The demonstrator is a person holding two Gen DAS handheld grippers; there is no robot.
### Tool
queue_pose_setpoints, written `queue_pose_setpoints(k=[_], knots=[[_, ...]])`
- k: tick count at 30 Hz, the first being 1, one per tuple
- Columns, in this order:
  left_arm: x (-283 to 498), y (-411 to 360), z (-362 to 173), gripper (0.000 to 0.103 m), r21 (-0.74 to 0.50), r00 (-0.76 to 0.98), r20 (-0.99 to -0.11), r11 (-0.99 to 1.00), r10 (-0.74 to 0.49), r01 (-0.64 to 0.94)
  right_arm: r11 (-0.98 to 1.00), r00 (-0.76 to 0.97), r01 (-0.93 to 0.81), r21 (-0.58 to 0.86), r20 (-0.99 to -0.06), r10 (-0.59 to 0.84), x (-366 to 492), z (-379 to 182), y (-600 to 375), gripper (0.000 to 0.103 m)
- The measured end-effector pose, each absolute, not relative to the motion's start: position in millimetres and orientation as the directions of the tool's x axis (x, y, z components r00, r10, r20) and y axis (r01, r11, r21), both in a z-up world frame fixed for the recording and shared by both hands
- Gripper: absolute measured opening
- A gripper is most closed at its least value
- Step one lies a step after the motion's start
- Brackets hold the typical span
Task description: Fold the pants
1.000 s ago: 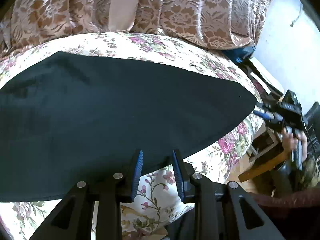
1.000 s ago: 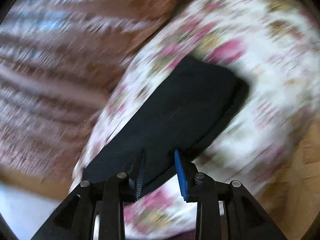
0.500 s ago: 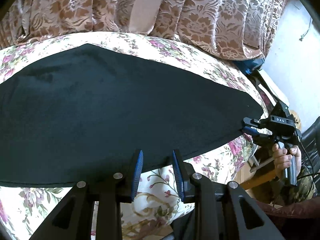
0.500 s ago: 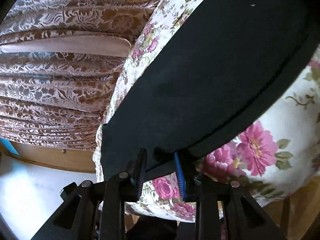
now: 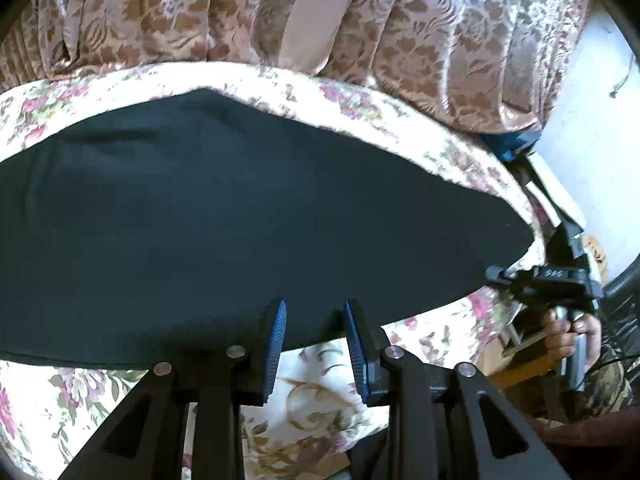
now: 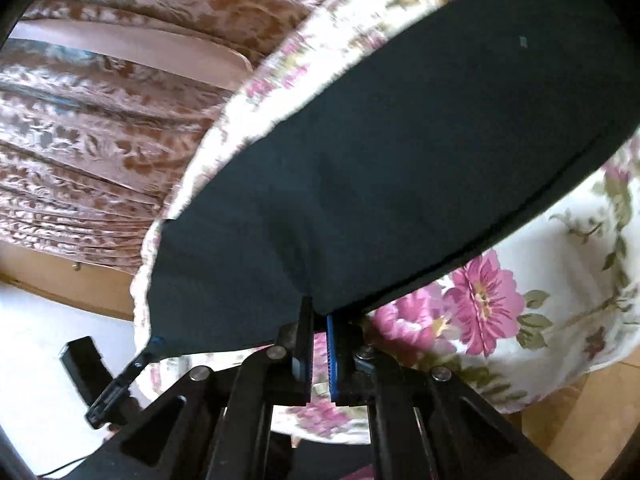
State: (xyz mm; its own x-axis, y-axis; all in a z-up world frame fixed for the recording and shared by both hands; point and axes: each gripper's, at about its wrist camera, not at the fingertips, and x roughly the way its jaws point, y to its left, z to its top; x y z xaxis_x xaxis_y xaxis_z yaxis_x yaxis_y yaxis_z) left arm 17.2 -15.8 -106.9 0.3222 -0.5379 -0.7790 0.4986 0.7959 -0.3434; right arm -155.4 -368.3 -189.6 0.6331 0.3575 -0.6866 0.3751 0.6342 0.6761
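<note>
The black pants (image 5: 240, 216) lie flat and spread across a floral-covered surface (image 5: 320, 384). My left gripper (image 5: 314, 312) is open, its blue pads over the pants' near edge, nothing between them. In the left wrist view my right gripper (image 5: 500, 274) sits at the pants' right end, held by a hand. In the right wrist view the right gripper (image 6: 319, 312) is shut on the hem of the pants (image 6: 400, 160), pinching the fabric edge, which lifts slightly there.
Brown patterned curtains (image 5: 400, 20) hang behind the surface. A white wall (image 5: 592, 112) and dark clutter are at the right. A dark device (image 6: 88, 364) sits low at the left in the right wrist view. Wooden floor (image 6: 592, 420) shows lower right.
My right gripper swung in to the pants' end and closed on the hem. My left gripper stayed open and moved slightly along the near edge.
</note>
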Motion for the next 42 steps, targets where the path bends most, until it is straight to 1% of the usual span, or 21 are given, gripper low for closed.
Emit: queue_pose_setpoints(k=[3,5,6,7,8,10,12,13,15,17,19,23,24,25,26,30,34,35,37,40,42], knots=[[16.9,-15.8,-114.4,0.030,-0.320,0.327,-0.792,0.808,-0.515,0.495,0.648,0.628,0.365,0.668,-0.691,0.358,-154.4,-189.3,-368.7,0.005],[16.5,-12.0,-113.5,0.030,-0.333,0.335,-0.785,0.811,-0.522,0.481,0.656,0.604,0.356,0.665,-0.700,0.381,-154.9,-185.4,-370.3,0.013],[16.8,-8.5,-111.4,0.030,-0.343,0.346,-0.776,0.813,-0.527,0.471,0.667,0.591,0.353,0.656,-0.709,0.385,-155.2,-181.1,-370.5,0.015],[17.7,-2.8,-108.5,0.030,-0.353,0.365,-0.763,0.817,-0.534,0.456,0.712,0.568,0.339,0.615,-0.737,0.366,-156.6,-171.0,-369.8,0.021],[19.1,2.8,-107.0,0.030,-0.363,0.377,-0.754,0.819,-0.538,0.444,0.745,0.553,0.325,0.583,-0.756,0.350,-155.8,-163.5,-367.0,0.029],[24.7,15.5,-104.0,0.030,-0.381,0.405,-0.739,0.830,-0.538,0.407,0.801,0.534,0.265,0.537,-0.773,0.342,-153.7,-140.6,-360.5,0.032],[31.1,25.4,-103.4,0.030,-0.371,0.439,-0.738,0.852,-0.512,0.369,0.828,0.548,0.210,0.520,-0.764,0.341,-147.7,-121.3,-353.8,0.033],[34.5,31.1,-103.7,0.030,-0.368,0.454,-0.738,0.861,-0.500,0.350,0.837,0.562,0.178,0.518,-0.752,0.346,-139.8,-110.3,-348.8,0.036],[39.7,40.1,-104.1,0.030,-0.369,0.470,-0.737,0.871,-0.486,0.324,0.839,0.579,0.110,0.533,-0.720,0.382,-114.8,-94.6,-335.1,0.036],[44.2,47.3,-103.3,0.030,-0.336,0.494,-0.745,0.892,-0.448,0.303,0.838,0.571,0.031,0.545,-0.698,0.433,-79.0,-86.0,-314.7,0.036],[48.1,52.4,-101.4,0.030,-0.303,0.512,-0.749,0.904,-0.421,0.300,0.822,0.532,-0.049,0.568,-0.681,0.502,-32.7,-84.5,-289.7,0.036],[54.2,59.5,-98.3,0.030,-0.241,0.542,-0.753,0.923,-0.372,0.299,0.774,0.459,-0.138,0.617,-0.653,0.602,55.5,-84.9,-245.6,0.037],[57.0,61.2,-98.4,0.030,-0.230,0.547,-0.756,0.928,-0.360,0.293,0.754,0.440,-0.147,0.640,-0.641,0.629,78.5,-86.3,-237.0,0.039],[60.2,64.0,-99.3,0.030,-0.231,0.547,-0.757,0.930,-0.357,0.287,0.737,0.426,-0.150,0.659,-0.630,0.649,97.1,-88.4,-228.9,0.046],[62.2,66.3,-100.5,0.030,-0.237,0.545,-0.758,0.930,-0.358,0.282,0.714,0.406,-0.151,0.684,-0.615,0.676,119.1,-92.2,-220.7,0.050],[69.1,73.0,-108.1,0.030,-0.240,0.531,-0.772,0.933,-0.351,0.268,0.693,0.320,-0.137,0.708,-0.630,0.707,192.7,-109.4,-193.4,0.050],[75.4,76.2,-114.6,0.030,-0.258,0.518,-0.775,0.929,-0.363,0.265,0.738,0.221,-0.156,0.657,-0.705,0.674,231.2,-127.2,-168.4,0.046],[76.1,76.4,-115.2,0.030,-0.261,0.517,-0.775,0.928,-0.365,0.264,0.747,0.210,-0.162,0.645,-0.717,0.665,234.1,-130.8,-166.4,0.042],[77.6,76.7,-116.6,0.030,-0.266,0.515,-0.774,0.927,-0.369,0.263,0.728,0.174,-0.189,0.659,-0.707,0.685,240.1,-136.3,-158.9,0.033],[77.3,76.5,-118.8,0.030,-0.267,0.514,-0.774,0.927,-0.369,0.262,0.698,0.159,-0.238,0.676,-0.682,0.714,244.7,-134.7,-147.3,0.032],[77.0,76.6,-119.7,0.030,-0.270,0.515,-0.775,0.928,-0.368,0.257,0.698,0.179,-0.259,0.667,-0.677,0.713,247.9,-132.5,-140.8,0.024]])
